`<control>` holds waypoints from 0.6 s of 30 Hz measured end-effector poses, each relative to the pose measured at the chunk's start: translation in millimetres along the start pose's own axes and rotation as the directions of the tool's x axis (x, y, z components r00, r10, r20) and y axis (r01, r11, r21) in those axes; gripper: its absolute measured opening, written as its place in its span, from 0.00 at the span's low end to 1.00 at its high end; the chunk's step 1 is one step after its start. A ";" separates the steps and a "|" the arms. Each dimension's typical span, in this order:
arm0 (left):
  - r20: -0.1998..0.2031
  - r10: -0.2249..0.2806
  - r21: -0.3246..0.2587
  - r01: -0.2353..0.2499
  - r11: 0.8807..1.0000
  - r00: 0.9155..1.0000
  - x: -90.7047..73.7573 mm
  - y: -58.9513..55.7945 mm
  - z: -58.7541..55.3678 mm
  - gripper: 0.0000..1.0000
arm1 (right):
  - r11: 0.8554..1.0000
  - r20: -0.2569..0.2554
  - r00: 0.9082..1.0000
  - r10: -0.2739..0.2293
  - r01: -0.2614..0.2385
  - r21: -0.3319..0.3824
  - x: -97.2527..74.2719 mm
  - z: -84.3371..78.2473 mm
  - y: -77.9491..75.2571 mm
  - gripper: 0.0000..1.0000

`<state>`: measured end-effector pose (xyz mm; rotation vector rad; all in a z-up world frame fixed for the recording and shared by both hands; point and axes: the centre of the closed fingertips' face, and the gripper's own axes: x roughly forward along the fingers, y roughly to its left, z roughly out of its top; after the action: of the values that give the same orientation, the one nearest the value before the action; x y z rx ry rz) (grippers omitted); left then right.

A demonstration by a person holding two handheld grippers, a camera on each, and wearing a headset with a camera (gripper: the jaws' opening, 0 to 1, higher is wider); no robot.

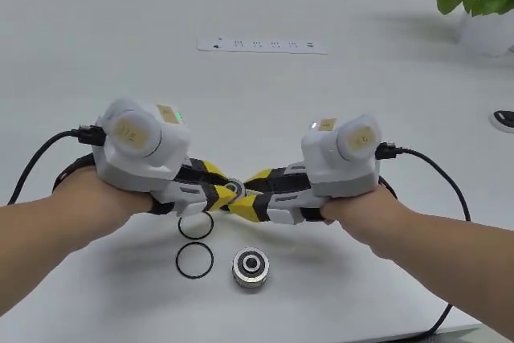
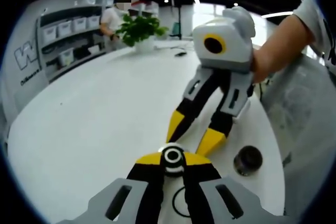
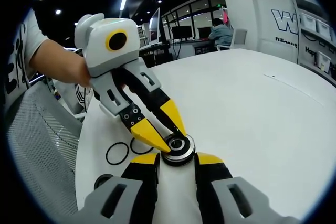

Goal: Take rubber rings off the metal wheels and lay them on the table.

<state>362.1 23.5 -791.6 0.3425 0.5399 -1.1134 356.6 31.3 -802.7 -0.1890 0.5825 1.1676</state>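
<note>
Fingers [image 2: 149,159] of the left gripper [image 2: 173,160] were clenched on a metal wheel [image 2: 173,155] above the counter [image 1: 337,86]. The right gripper [image 3: 177,160] had its fingers [image 3: 210,159] released, astride that wheel. Below it lay a rubber ring [image 1: 196,226], a second rubber ring [image 1: 194,260] and a second wheel [image 1: 250,267]. Two rings were evidently off; more probably remained.

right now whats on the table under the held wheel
Two black rubber rings and a second metal wheel lie there; the left gripper covers part of the farther ring.
</note>
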 end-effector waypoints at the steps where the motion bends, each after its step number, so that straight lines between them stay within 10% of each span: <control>1: 0.000 0.000 0.000 0.000 1.000 1.000 0.1 0.0 0.0 0.14 | 1.000 0.000 1.000 -0.002 0.002 0.002 0.0 -0.1 -0.5 0.23; 18: 0.000 0.000 0.006 0.000 1.000 1.000 -1.4 0.5 -0.3 0.14 | 1.000 -0.016 1.000 -0.003 0.004 0.021 -3.0 -7.3 -2.2 0.14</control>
<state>362.0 25.0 -791.0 0.3478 0.5366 -1.1151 355.4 24.9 -807.6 -0.1816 0.6078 1.1572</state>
